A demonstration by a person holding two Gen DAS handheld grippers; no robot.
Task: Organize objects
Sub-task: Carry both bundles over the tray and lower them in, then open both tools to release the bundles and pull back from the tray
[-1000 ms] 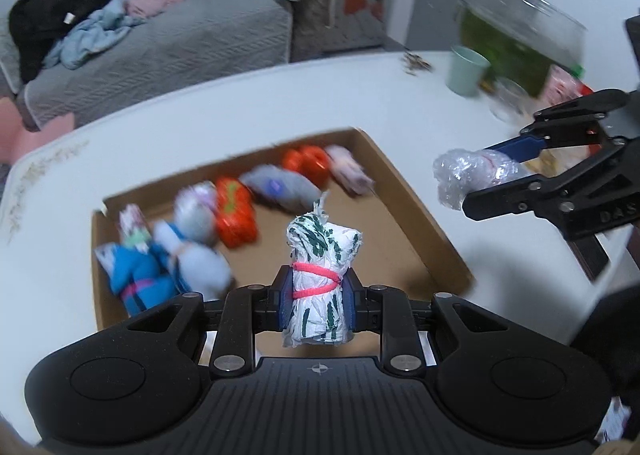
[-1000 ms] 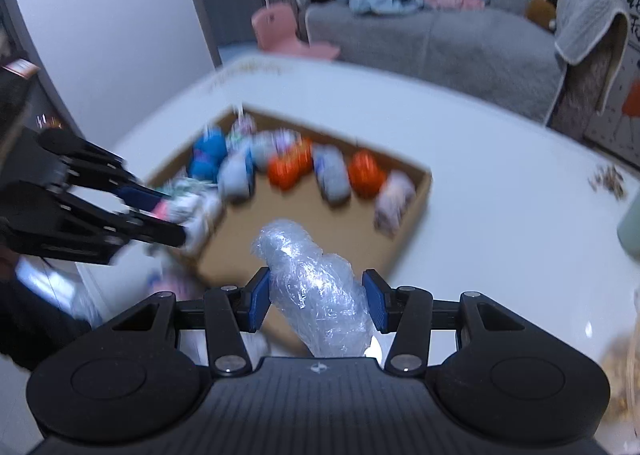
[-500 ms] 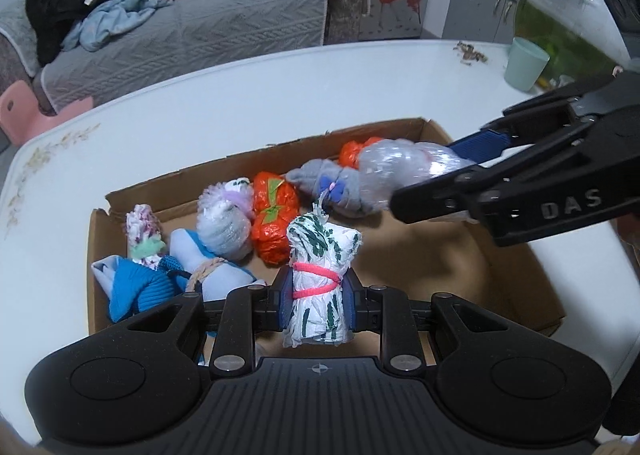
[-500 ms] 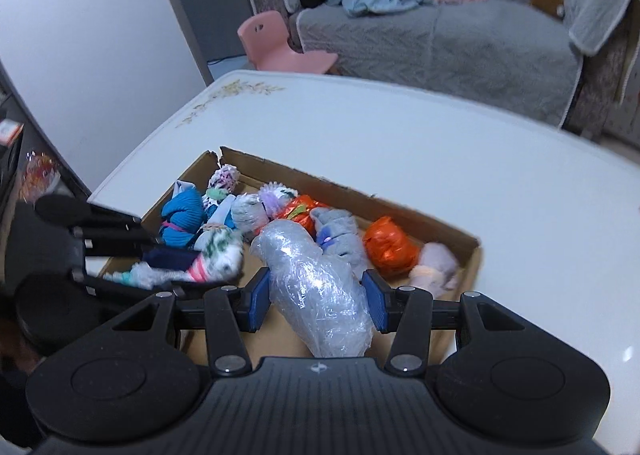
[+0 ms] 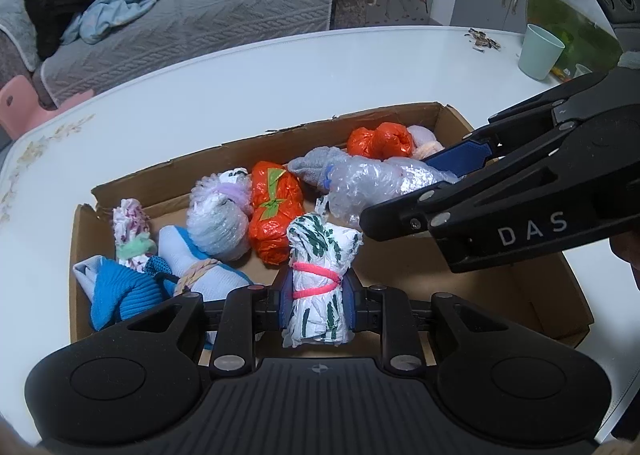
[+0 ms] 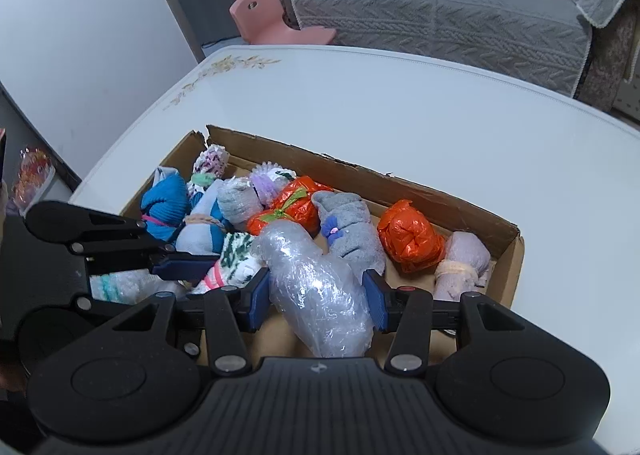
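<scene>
Here the cardboard box [image 6: 460, 211] on the white table [image 6: 400, 103] holds eight bundles, two of them orange [image 6: 410, 237]. Over it, the left gripper [image 5: 316, 297] pinches a green-patterned white bundle [image 5: 320, 255], while the right gripper [image 6: 316, 297] has its fingers clamped on a clear plastic bundle [image 6: 320, 295].

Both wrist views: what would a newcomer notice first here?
The cardboard box on the white table, filled with a row of tied bundles, two of them bright orange. Over it, each hand-held gripper grips one: the left a green-striped bundle, the right a clear bubble-wrap roll.
</scene>
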